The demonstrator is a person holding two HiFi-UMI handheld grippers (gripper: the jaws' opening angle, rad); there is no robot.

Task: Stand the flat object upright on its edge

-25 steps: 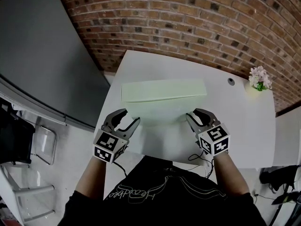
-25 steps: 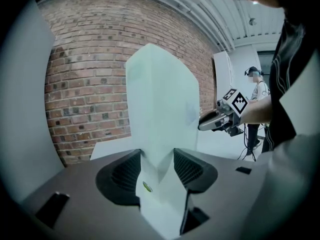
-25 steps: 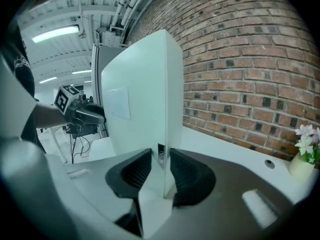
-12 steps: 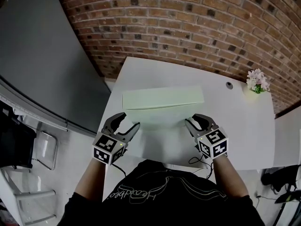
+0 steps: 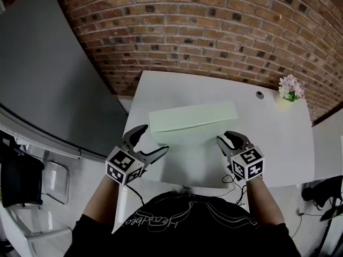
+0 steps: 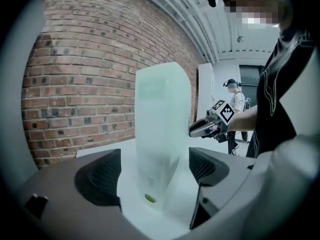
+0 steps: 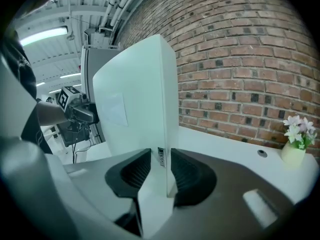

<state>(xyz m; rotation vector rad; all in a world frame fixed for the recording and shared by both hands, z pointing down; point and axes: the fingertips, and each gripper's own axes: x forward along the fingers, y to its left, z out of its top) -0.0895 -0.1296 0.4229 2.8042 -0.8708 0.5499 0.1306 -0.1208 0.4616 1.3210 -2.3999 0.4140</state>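
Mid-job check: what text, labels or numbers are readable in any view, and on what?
Nothing reads clearly.
On the edge of the pale green box, a barcode-like label: too small.
Low on the box, a round green sticker: unreadable.
On the person's black shirt, script print: upside down, illegible.
On the marker cubes: square patterns, no letters.

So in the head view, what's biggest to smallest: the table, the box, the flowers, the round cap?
Largest to smallest:
1. table
2. box
3. flowers
4. cap
The flowers and cap sit a bit farther back, but the differences are plain anyway.
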